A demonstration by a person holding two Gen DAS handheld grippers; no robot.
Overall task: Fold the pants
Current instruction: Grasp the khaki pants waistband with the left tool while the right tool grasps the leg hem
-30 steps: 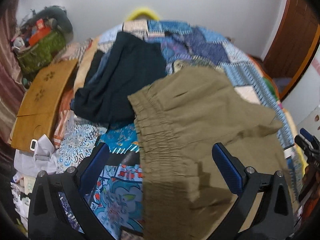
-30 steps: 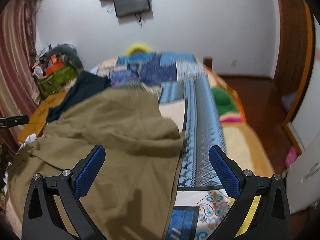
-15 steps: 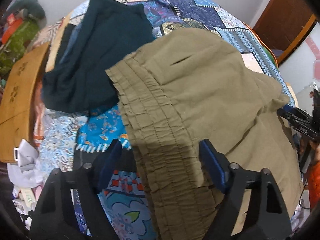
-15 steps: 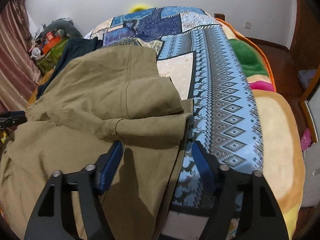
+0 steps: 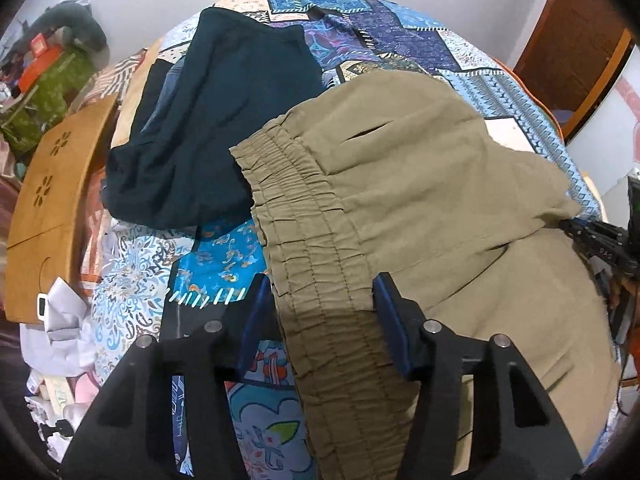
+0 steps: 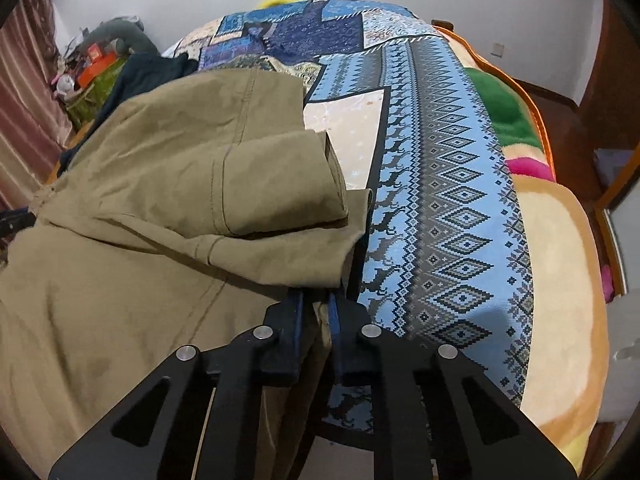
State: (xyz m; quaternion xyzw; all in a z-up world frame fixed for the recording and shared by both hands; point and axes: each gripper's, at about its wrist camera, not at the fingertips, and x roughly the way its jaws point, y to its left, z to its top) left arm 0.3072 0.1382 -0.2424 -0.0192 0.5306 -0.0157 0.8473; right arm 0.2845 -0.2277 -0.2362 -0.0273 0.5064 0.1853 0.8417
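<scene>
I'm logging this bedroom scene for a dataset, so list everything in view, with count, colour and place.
pants: one, olive, spread on the bed, one leg folded over
dark garment: one, dark teal, beyond the waistband
quilt: one, blue patchwork, covering the bed
wooden board: one, tan, left of the bed
blanket: one, cream with green and pink, bed's right edge
left tongs: open, straddling the waistband
right tongs: shut on the pants hem
</scene>
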